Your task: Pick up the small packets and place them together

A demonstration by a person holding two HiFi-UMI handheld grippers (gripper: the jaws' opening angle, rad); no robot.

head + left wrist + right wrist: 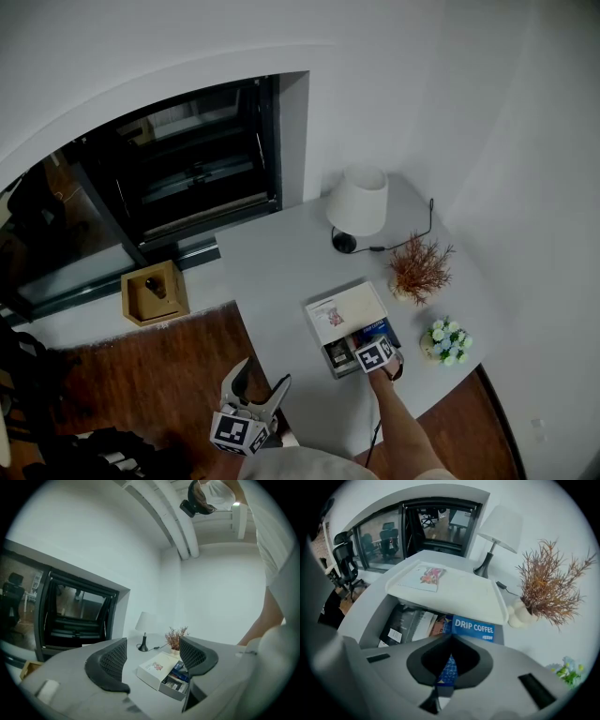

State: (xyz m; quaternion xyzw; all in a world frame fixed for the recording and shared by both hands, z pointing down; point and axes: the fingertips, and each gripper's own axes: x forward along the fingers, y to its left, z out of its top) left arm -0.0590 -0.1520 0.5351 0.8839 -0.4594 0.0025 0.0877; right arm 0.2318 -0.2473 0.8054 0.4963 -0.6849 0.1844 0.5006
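A shallow grey box [339, 358] with its white lid [345, 311] pushed back lies on the grey table [281, 272]. Inside it are several small packets: dark ones [404, 624] on the left and a blue "DRIP COFFEE" packet [473, 627] on the right. My right gripper [451, 639] points steeply down into the box, shut on a blue patterned packet [449, 670] that shows between its jaws. In the head view its marker cube [374, 353] covers the box's right end. My left gripper [152, 656] is held level off the table's near left edge [261, 380], open with nothing in it.
A white table lamp [358, 202] with a black cable stands at the back. A dried plant in a pale vase [419, 272] and a small flower pot [447, 342] stand right of the box. A wooden box [155, 292] sits on the floor at the left, before a dark window.
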